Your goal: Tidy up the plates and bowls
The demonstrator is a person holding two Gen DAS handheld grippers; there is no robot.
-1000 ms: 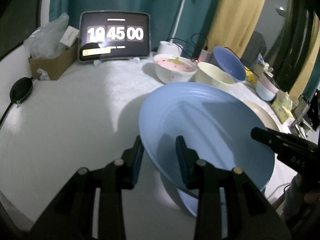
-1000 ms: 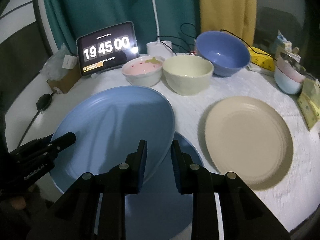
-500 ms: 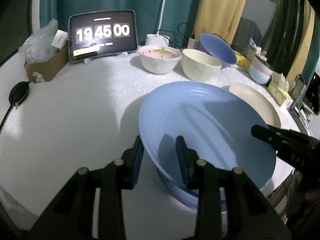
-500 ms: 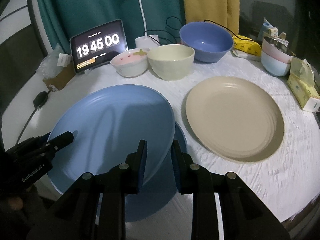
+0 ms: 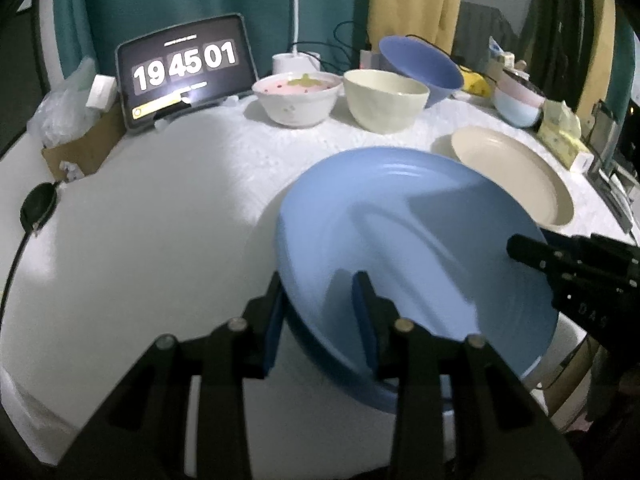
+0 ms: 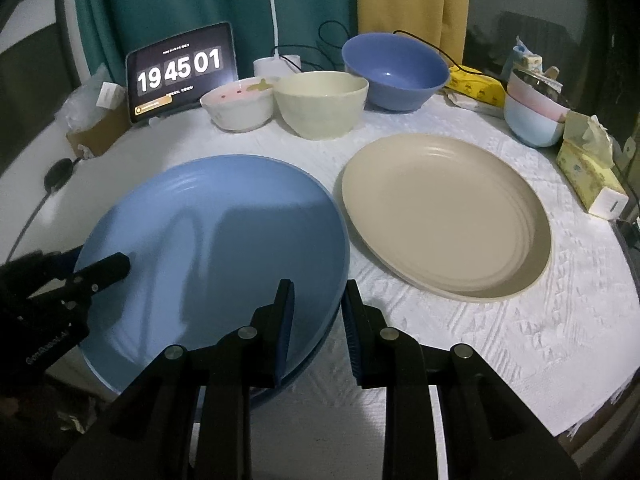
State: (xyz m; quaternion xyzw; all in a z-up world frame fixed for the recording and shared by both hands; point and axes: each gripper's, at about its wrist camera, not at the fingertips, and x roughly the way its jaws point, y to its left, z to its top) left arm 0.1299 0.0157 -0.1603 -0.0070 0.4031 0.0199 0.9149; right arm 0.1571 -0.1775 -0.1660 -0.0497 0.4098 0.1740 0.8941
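Step in hand: lowering of blue plate (image 6: 212, 248) onto second blue plate (image 6: 296, 364) beneath it, near table (image 6: 460, 340) front edge.
Left gripper (image 5: 320, 312): narrowly parted, clamped on blue plate rim at 9 o'clock side; one finger above, one below.
Right gripper (image 6: 318, 316): narrowly parted, clamped on same rim at 3 o'clock side.
Blue plate position: tilted, apparently not yet seated; lower plate edge visible under it.
Beige plate (image 6: 444, 216): flat on table at 3 o'clock of blue plate, just beside.
Bowls at 12 o'clock: pink-lined bowl (image 6: 238, 108), cream bowl (image 6: 320, 104), blue bowl (image 6: 394, 70), in a row.
Next move, judged: level plate, centre over lower plate, seat, then release both grippers.
Caution: uneven release likely to slide plate off stack.
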